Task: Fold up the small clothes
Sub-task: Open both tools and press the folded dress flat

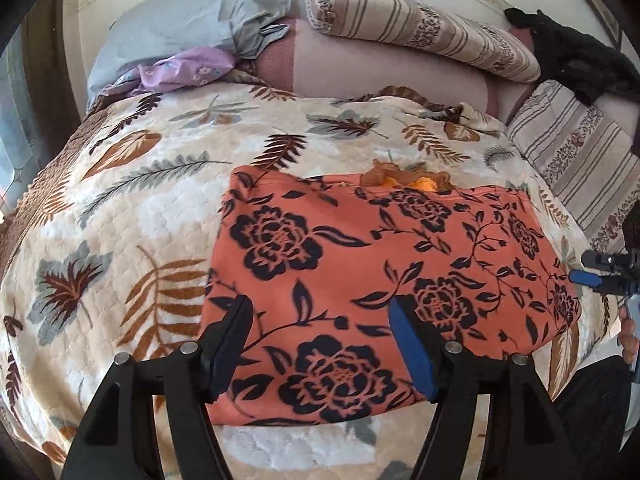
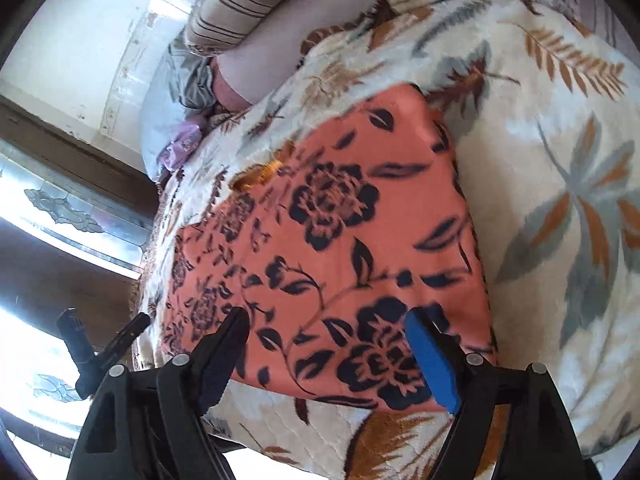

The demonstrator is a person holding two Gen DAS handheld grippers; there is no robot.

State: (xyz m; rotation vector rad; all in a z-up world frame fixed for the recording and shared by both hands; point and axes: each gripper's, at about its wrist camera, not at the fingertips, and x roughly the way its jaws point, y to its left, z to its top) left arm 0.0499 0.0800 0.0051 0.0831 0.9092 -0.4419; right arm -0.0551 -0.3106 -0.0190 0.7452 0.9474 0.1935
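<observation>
An orange garment with black flowers point(image 1: 372, 264) lies flat, folded into a rough rectangle, on a leaf-patterned blanket point(image 1: 140, 208). Brown and orange frilly fabric point(image 1: 412, 178) peeks out at its far edge. My left gripper point(image 1: 320, 312) is open and empty, just above the garment's near edge. My right gripper point(image 2: 326, 326) is open and empty over the garment's point(image 2: 340, 232) near edge in the right wrist view. The right gripper also shows at the far right of the left wrist view point(image 1: 596, 272), beside the garment's right edge.
Striped bolster pillows point(image 1: 420, 24) and a grey pillow point(image 1: 188, 28) lie at the head of the bed. A purple cloth point(image 1: 180, 72) sits by the grey pillow. A black garment point(image 1: 576, 56) lies at the right. A window point(image 2: 60, 208) is left of the bed.
</observation>
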